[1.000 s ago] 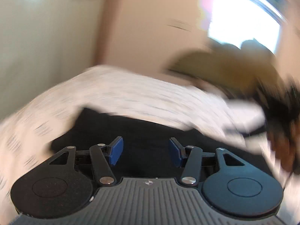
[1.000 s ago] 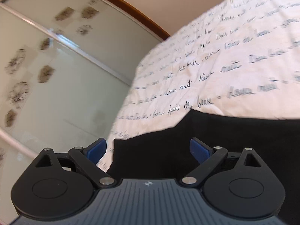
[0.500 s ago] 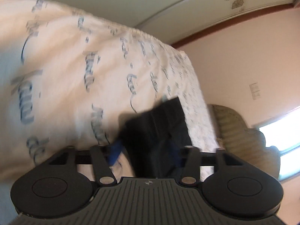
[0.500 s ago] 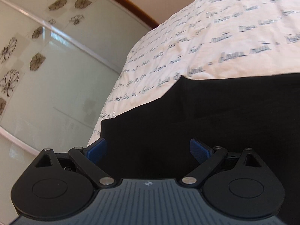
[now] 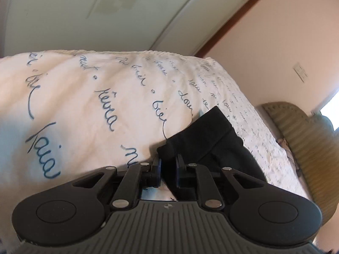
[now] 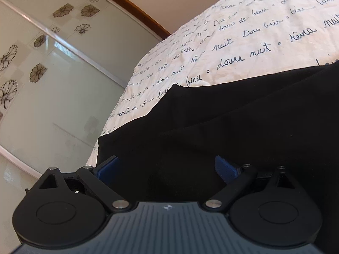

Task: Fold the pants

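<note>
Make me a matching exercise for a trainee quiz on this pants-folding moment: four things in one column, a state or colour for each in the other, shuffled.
Things:
1. left gripper
2. right gripper
3. pants
4. bedspread

States:
A. cream, printed with handwriting
B. jaws wide apart, over fabric
C. black, lying on the bed
D. jaws pinched on a fabric edge

Pairs: 1-D, 2-B, 3-C, 4-A

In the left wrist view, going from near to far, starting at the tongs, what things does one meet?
Left tongs, shut on the cloth → black pants → white bedspread with blue writing → pale wardrobe door at the back.
</note>
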Available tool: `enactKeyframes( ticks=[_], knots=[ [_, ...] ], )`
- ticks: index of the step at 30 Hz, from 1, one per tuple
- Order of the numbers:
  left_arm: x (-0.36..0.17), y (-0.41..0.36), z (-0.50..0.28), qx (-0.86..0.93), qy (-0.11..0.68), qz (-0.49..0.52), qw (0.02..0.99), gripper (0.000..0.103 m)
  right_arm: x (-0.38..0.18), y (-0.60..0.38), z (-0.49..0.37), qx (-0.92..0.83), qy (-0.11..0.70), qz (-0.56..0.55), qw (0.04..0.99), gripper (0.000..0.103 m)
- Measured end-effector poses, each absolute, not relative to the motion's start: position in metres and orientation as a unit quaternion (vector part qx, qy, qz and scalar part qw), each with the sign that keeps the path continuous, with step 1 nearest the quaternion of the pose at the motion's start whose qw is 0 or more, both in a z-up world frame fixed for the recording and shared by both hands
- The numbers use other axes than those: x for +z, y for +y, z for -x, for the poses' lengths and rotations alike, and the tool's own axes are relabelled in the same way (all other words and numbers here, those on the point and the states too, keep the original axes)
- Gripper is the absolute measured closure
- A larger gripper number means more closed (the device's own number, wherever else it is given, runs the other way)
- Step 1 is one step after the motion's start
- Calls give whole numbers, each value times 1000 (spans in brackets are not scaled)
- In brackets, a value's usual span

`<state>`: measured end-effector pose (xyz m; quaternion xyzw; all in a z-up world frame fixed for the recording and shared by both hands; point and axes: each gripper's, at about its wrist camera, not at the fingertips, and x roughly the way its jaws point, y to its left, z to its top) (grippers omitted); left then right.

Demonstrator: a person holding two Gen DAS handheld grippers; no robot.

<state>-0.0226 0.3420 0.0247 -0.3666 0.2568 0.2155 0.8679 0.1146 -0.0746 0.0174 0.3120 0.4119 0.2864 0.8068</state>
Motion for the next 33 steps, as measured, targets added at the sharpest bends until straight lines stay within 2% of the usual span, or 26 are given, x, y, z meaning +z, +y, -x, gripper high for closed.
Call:
enactKeyframes(
  ticks=[1,2,4,6,7,8,12,15,19,22,29,32,33],
  knots=[
    [27,341,24,208,252,361,873,83,19,-73,-113,286,410,-303,811,6],
    [30,341,26,193,245,364,877,75,21,-70,-112,285,411,-291,816,6],
    [40,341,34,190,224,360,885,73,35,-59,-108,269,418,-250,831,5],
    [52,338,45,190,200,336,901,65,55,-36,-95,282,391,-174,859,5],
    [59,336,51,197,189,319,907,55,65,-20,-85,305,369,-124,869,5],
    [65,333,58,210,180,302,913,52,73,0,-75,329,349,-74,874,5],
    [98,329,95,262,127,229,929,52,70,80,-50,396,329,104,851,6],
    [132,343,132,312,77,193,927,50,53,124,-48,427,350,138,822,6],
    [157,363,171,354,41,187,916,36,41,176,-31,447,311,217,810,6],
    [156,368,188,365,46,193,910,34,36,211,-32,430,257,282,818,1],
    [136,375,198,348,91,227,905,34,28,259,-34,360,161,384,835,1],
    [130,379,192,340,96,233,906,34,25,260,-30,355,148,393,835,2],
    [129,380,191,336,96,236,907,34,25,259,-28,357,138,396,835,9]
  ],
)
